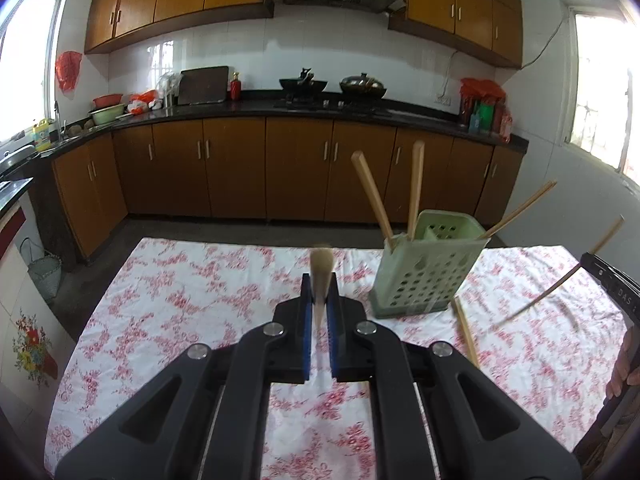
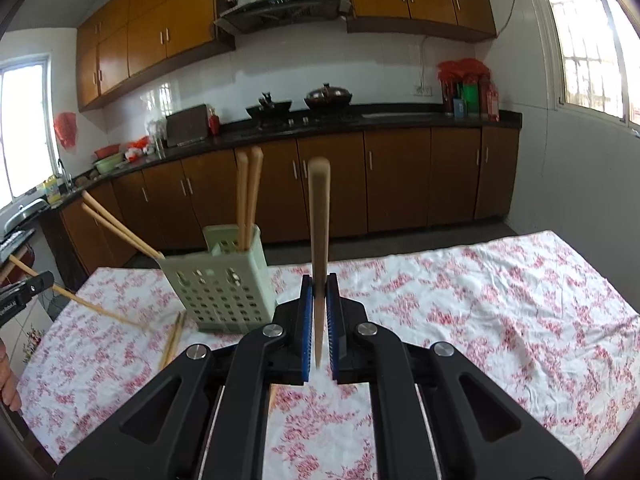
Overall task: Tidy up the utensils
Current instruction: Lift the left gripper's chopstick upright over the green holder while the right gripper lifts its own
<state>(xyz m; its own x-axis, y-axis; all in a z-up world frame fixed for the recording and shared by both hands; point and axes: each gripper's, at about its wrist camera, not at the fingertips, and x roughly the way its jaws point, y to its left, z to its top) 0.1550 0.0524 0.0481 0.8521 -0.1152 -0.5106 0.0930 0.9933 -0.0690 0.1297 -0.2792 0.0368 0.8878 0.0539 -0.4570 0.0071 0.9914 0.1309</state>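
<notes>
Each gripper is clamped on one chopstick, and the move ahead, as judged, is to drop each into the holder [image 1: 428,264], which stands on the tablecloth [image 1: 180,292]. The left gripper [image 1: 319,304] has its blue pads together on a chopstick [image 1: 321,276] that points almost straight at the camera, so its length is foreshortened and blurred. From these fingers the holder lies ahead and to the right, near but clear of them. The right gripper [image 2: 319,304] has its pads shut on a second chopstick [image 2: 319,240], whose long axis rises upright between the fingers, thick end up. From this side the holder [image 2: 218,280] lies ahead and to the left, likewise near. The holder thus sits between the two hands; neither view shows plainly which is nearer. Sticks already stand in it: two upright in the rear compartment [image 2: 247,196] and two leaning out over the side toward the left gripper [image 2: 120,228]. At least one loose stick [image 2: 174,338] lies on the cloth just beside the holder's base. The right stick's axis is closer to the holder's opening; the left stick appears to need tilting upright first. The leaning sticks could obstruct entry on the left gripper's side.
</notes>
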